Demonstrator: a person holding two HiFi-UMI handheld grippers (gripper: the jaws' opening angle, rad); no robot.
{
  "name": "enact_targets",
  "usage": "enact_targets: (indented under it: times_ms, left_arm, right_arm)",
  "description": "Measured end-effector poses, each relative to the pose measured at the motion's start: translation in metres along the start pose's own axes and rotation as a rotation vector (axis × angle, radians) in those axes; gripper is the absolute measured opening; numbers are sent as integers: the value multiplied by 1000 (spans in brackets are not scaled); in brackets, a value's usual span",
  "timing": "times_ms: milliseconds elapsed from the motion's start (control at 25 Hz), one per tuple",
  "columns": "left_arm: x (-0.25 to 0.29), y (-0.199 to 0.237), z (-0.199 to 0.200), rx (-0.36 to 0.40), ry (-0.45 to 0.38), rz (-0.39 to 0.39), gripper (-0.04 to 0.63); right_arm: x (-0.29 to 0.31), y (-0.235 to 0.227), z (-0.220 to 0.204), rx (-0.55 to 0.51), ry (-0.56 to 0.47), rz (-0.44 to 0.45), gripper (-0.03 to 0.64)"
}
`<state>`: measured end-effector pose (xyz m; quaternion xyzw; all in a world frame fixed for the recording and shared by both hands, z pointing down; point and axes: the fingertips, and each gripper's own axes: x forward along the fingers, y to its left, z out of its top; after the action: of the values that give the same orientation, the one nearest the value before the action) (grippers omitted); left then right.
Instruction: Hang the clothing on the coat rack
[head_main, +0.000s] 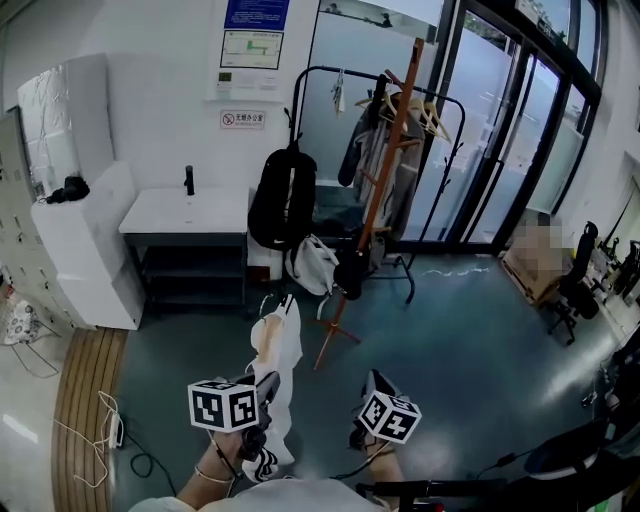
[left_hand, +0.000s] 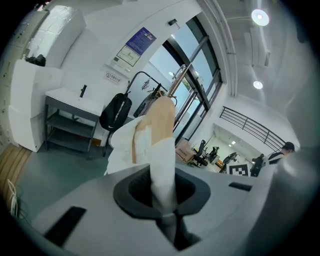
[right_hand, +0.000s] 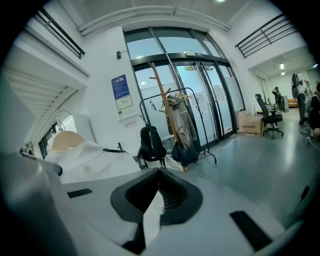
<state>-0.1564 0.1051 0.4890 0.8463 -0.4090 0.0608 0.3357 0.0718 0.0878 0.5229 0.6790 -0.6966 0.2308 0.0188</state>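
Only close-up — garment (right_hand: 151, 217) between right tongs (right_hand: 159, 176)

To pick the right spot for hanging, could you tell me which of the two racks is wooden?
The brown single-pole coat rack in front; the rail behind it is black metal.

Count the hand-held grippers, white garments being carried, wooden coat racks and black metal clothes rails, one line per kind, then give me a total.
Hand-held grippers: 2, the left hand-held gripper and the right hand-held gripper
White garment: 1
Wooden coat rack: 1
Black metal clothes rail: 1
Total: 5
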Motion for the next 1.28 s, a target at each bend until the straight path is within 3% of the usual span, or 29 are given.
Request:
enact_targets:
  times_ms: [720, 1280]
  left_arm:
    - [81, 8, 50, 18, -7, 21, 40]
    - [98, 7, 62, 23, -26, 32, 40]
  right_arm:
    - [78, -49, 23, 53, 14, -10, 23]
    - [78, -69, 27, 74, 15, -21, 23]
